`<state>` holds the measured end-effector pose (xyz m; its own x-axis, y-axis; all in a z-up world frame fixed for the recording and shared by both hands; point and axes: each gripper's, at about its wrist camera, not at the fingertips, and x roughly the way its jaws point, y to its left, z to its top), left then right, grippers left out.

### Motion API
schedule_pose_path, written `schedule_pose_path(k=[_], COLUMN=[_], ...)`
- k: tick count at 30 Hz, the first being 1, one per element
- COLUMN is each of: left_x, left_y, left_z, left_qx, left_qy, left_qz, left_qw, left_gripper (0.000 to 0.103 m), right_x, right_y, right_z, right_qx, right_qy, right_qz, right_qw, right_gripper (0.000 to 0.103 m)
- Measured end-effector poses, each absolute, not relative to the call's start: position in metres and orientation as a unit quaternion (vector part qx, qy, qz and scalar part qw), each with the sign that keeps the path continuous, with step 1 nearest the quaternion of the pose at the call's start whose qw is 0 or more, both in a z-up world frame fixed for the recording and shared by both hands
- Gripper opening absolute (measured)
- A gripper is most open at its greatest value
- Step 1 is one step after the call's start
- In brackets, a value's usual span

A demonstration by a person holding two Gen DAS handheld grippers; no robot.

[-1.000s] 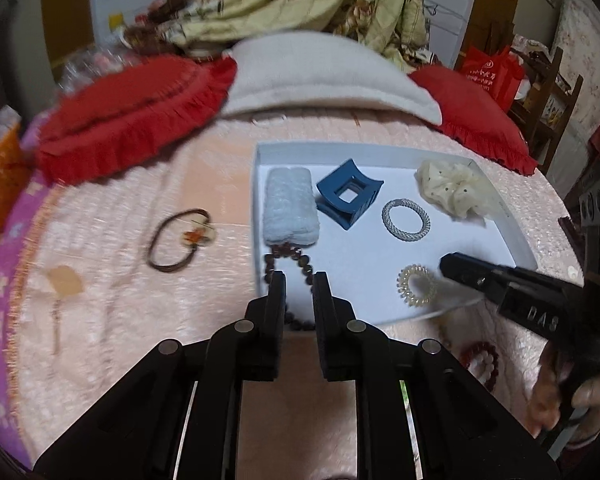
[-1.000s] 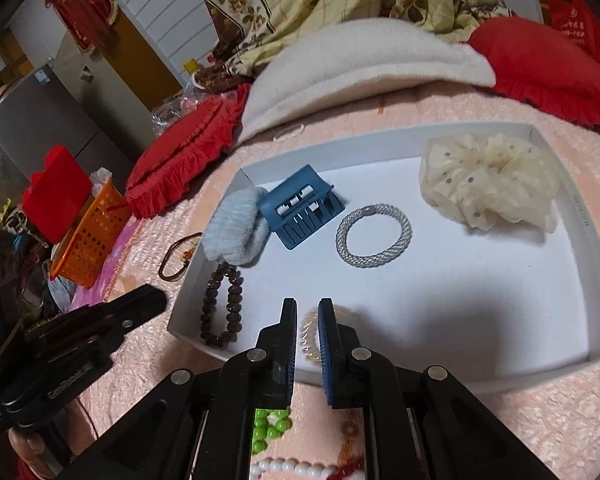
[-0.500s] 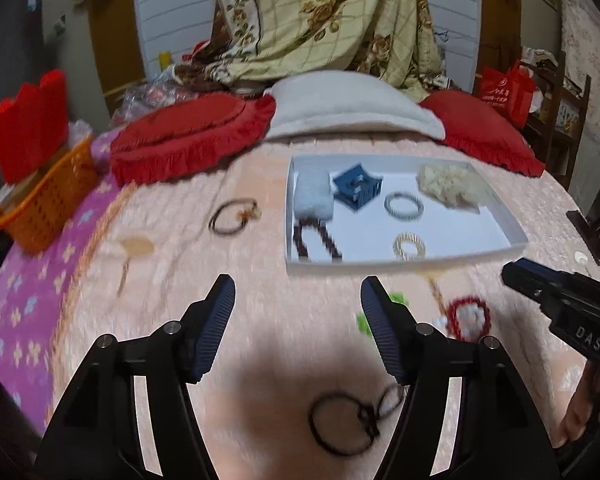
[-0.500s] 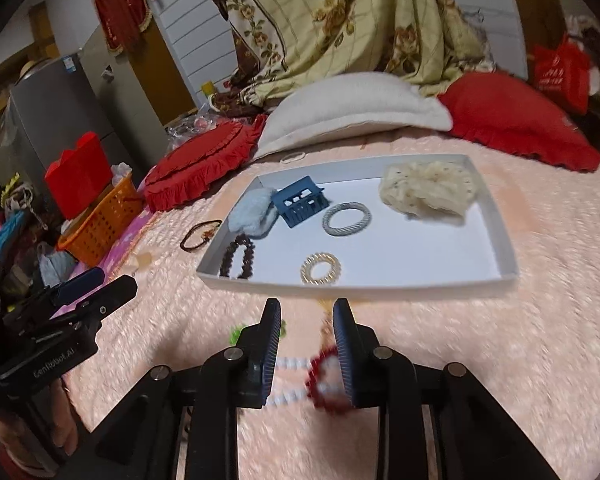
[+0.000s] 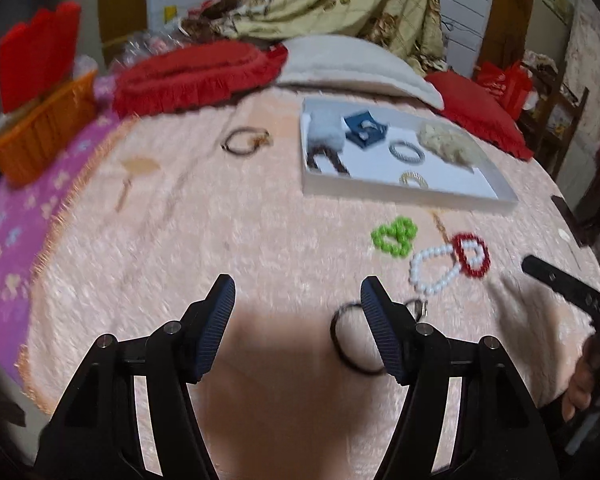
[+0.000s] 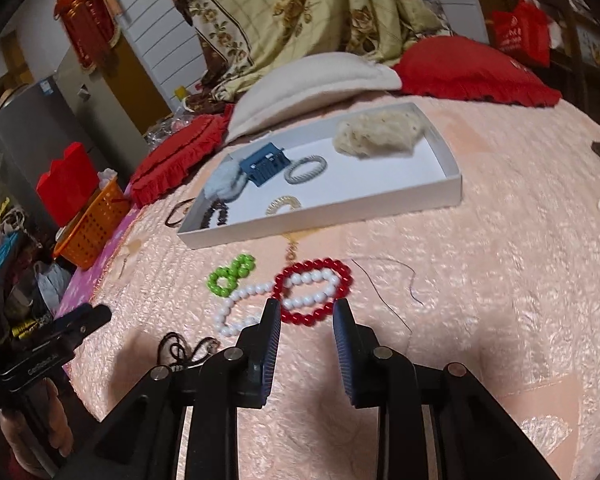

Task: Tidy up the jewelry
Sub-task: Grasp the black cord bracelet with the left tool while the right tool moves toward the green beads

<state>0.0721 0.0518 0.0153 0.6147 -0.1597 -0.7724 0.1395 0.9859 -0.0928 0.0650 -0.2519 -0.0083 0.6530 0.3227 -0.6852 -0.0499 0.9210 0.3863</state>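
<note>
Both grippers pulled back from tray (image 6: 440,194) and opened, nothing held: left gripper (image 5: 298,292) spread wide, right gripper (image 6: 306,308) spread before red bracelet (image 6: 314,296). Next pick likely lined up.

We are seeing white lettering on the side of the left gripper (image 6: 48,344) in the right wrist view, but it is blurring too much for us to be reading it with confidence. We are finding no other legible text anywhere.
</note>
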Motion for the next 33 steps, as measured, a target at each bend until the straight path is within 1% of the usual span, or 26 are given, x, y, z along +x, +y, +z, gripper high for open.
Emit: schedule_pose_path(k=[5, 12, 14, 15, 17, 18, 23, 27, 29, 33], left_x=[0.077, 0.088, 0.089, 0.090, 0.093, 0.094, 0.095, 0.094, 0.094, 0.092], left_y=[0.038, 0.029, 0.027, 0.025, 0.025, 0.025, 0.025, 0.022, 0.022, 0.021], left_z=[-0.015, -0.037, -0.037, -0.037, -0.037, -0.038, -0.038, -0.039, -0.040, -0.040], left_qx=[0.012, 0.018, 0.026, 0.030, 0.034, 0.036, 0.036, 0.044, 0.041, 0.039], left_qy=[0.464, 0.478, 0.474, 0.471, 0.469, 0.467, 0.461, 0.453, 0.450, 0.447], left_qz=[-0.112, -0.129, -0.131, -0.130, -0.128, -0.126, -0.124, -0.119, -0.117, -0.114], left_qw=[0.879, 0.869, 0.870, 0.872, 0.873, 0.874, 0.878, 0.882, 0.884, 0.886], left_gripper=[0.065, 0.064, 0.055, 0.052, 0.038, 0.035, 0.034, 0.034, 0.027, 0.025], right_x=[0.071, 0.085, 0.091, 0.094, 0.101, 0.103, 0.111, 0.110, 0.115, 0.136], right_y=[-0.246, -0.249, -0.249, -0.250, -0.249, -0.248, -0.239, -0.212, -0.196, -0.161], right_z=[-0.021, -0.029, -0.031, -0.031, -0.032, -0.033, -0.029, -0.025, -0.024, -0.020], right_qx=[0.161, 0.149, 0.144, 0.142, 0.139, 0.137, 0.129, 0.111, 0.103, 0.065], right_qy=[0.416, 0.420, 0.420, 0.421, 0.422, 0.422, 0.425, 0.425, 0.428, 0.432], right_qz=[0.107, 0.095, 0.092, 0.090, 0.089, 0.090, 0.117, 0.170, 0.192, 0.218], right_qw=[0.889, 0.890, 0.891, 0.892, 0.892, 0.892, 0.888, 0.882, 0.877, 0.873], right_gripper=[0.025, 0.025, 0.025, 0.025, 0.025, 0.025, 0.025, 0.025, 0.025, 0.025])
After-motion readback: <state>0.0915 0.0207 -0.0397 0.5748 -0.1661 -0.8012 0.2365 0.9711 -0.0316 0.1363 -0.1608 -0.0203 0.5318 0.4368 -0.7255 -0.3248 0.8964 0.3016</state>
